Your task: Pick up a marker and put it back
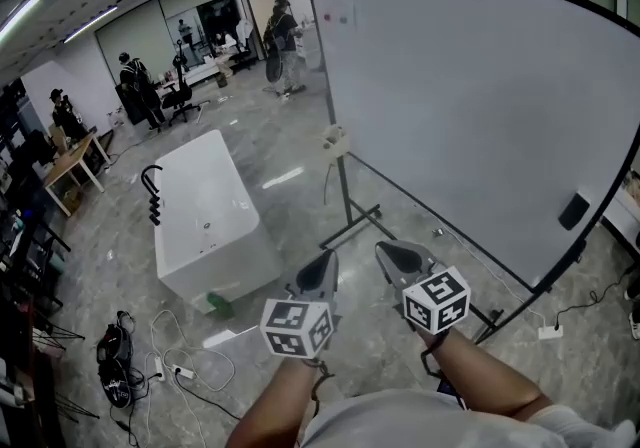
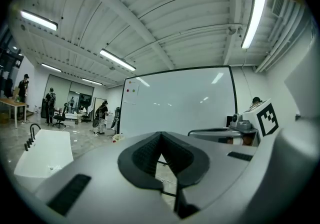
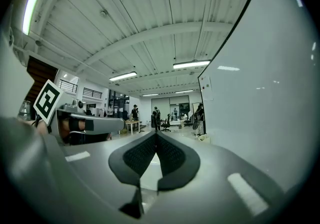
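I cannot make out a marker in any view. The big whiteboard [image 1: 470, 106] stands on a black wheeled frame at the right, and a small cream holder [image 1: 336, 140] hangs at its left edge. Both grippers are held side by side low in the head view, pointing toward the foot of the board. My left gripper [image 1: 326, 258] [image 2: 160, 135] is shut, its pads meeting at the tip with nothing between them. My right gripper [image 1: 384, 248] [image 3: 156, 135] is shut and empty as well. Each gripper shows at the edge of the other's view.
A black eraser [image 1: 573, 209] sticks to the board's lower right, and small coloured magnets [image 1: 332, 18] sit at its top left. A white bathtub [image 1: 205, 221] stands on the floor to the left, with cables and a power strip [image 1: 175, 371] near it. Several people stand far back.
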{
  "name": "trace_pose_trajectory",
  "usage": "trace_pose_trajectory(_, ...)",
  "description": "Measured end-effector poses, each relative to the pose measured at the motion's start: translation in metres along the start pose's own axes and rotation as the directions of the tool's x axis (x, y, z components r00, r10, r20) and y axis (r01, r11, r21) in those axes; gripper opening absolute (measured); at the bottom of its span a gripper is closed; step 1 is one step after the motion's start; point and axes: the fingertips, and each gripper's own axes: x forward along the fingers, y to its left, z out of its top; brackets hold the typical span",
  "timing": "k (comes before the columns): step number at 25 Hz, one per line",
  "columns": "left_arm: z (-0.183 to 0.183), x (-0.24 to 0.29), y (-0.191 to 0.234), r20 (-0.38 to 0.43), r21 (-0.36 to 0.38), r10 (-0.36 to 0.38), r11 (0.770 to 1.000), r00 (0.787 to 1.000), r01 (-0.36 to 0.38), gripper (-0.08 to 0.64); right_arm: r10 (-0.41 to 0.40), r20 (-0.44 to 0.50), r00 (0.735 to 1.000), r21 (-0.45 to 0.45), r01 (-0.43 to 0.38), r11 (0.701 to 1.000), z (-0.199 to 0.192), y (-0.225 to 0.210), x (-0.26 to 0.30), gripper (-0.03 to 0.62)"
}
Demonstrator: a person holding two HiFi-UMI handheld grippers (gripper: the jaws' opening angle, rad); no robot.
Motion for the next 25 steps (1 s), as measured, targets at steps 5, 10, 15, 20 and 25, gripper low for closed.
trace_pose_trajectory(5, 0.000, 0.011, 0.040, -0.013, -0.006, -0.042, 0.999, 0.999, 0.042, 0.002, -0.030, -0.014, 0.999, 0.002, 0.030, 1.000, -0.005, 0.002, 0.038, 0.003)
trace_pose_trajectory(10, -0.003, 0.026, 0.066, -0.020, -0.010, -0.061, 0.998, 0.998, 0.061, 0.002, -0.045, -0.043, 0.998, 0.010, 0.045, 0.999, -0.018, -0.008, 0.067, 0.003)
trace_pose_trajectory(15, -0.009, 0.055, 0.101, -0.031, -0.024, -0.051, 0.998, 0.998, 0.050, 0.002, -0.036, -0.046, 0.998, 0.021, 0.037, 0.999, -0.022, -0.027, 0.112, 0.003)
trace_pose_trajectory(20, -0.017, 0.105, 0.142, -0.041, -0.032, -0.032, 0.999, 0.999, 0.031, 0.002, 0.007, -0.049, 0.999, 0.031, -0.005, 0.999, -0.031, -0.063, 0.169, 0.003)
trace_pose_trajectory(25, -0.021, 0.179, 0.177, -0.056, -0.036, -0.024, 0.999, 0.998, 0.022, 0.002, 0.026, -0.059, 0.998, 0.055, -0.022, 0.998, -0.038, -0.126, 0.229, 0.003)
